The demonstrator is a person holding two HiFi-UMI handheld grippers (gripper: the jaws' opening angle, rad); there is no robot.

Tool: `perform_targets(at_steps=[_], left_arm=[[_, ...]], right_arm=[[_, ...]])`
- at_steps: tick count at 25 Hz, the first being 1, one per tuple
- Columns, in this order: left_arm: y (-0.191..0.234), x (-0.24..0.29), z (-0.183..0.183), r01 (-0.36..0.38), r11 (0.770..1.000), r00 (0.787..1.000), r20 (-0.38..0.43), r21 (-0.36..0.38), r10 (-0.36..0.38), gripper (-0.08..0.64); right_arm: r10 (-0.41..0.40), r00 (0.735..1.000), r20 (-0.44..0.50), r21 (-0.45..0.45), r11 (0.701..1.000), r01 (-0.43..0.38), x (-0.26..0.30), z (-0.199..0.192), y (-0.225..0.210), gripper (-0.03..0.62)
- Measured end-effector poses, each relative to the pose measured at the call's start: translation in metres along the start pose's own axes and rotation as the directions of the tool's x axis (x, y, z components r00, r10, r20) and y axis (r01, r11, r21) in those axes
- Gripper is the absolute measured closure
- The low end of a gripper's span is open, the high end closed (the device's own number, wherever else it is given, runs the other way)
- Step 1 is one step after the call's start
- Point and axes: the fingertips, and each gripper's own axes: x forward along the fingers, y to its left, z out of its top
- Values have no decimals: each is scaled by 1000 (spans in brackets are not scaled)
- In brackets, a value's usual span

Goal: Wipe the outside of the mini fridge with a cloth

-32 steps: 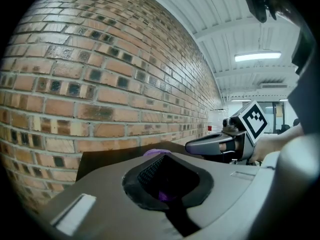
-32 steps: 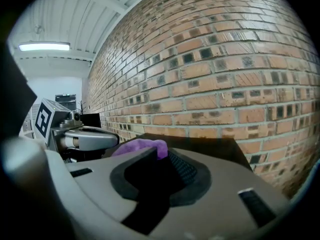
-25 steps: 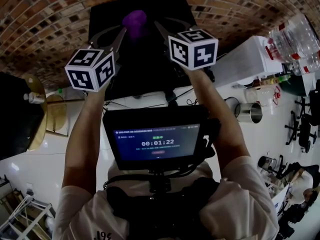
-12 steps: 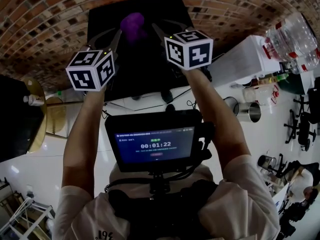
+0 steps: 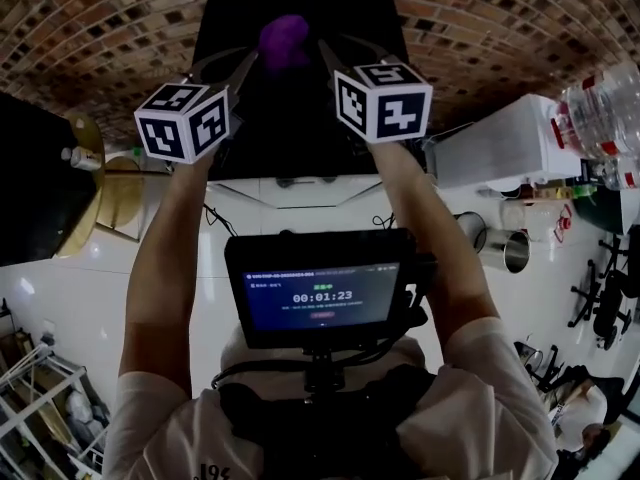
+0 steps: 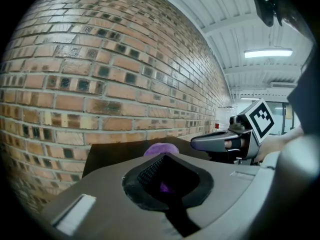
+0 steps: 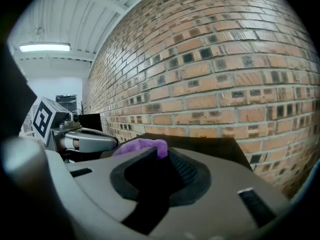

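Pinching the purple cloth (image 7: 140, 146) in the right gripper (image 7: 162, 156), jaws only narrowly apart, resting it on top of the black mini fridge (image 5: 300, 128) against the brick wall (image 5: 100, 28). Holding the left gripper (image 6: 165, 176) squeezed closed just beside it.

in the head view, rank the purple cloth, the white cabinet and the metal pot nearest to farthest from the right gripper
1. purple cloth: at the tip of the right gripper, on top of the black fridge.
2. white cabinet: off to the right, beside the fridge.
3. metal pot: on the floor, lower right in the picture.
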Motion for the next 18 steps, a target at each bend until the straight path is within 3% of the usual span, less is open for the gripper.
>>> perform_targets(at_steps=[7,13,18], left_arm=[[6,-2,1,-43,999,998,55,5,43,552],[2,-12,0,23,1000,998,60,20,-24,552],[-4,-42,13,40,999,993,116,-13,-38,552]], right_arm=[[-6,1000,0,-3,1000,6,3,-6,-2,531],[-53,999,3,6,999,53,1,-5,-1,529],[-98,995,5,-12,995,98,-25,-6,-4,529]])
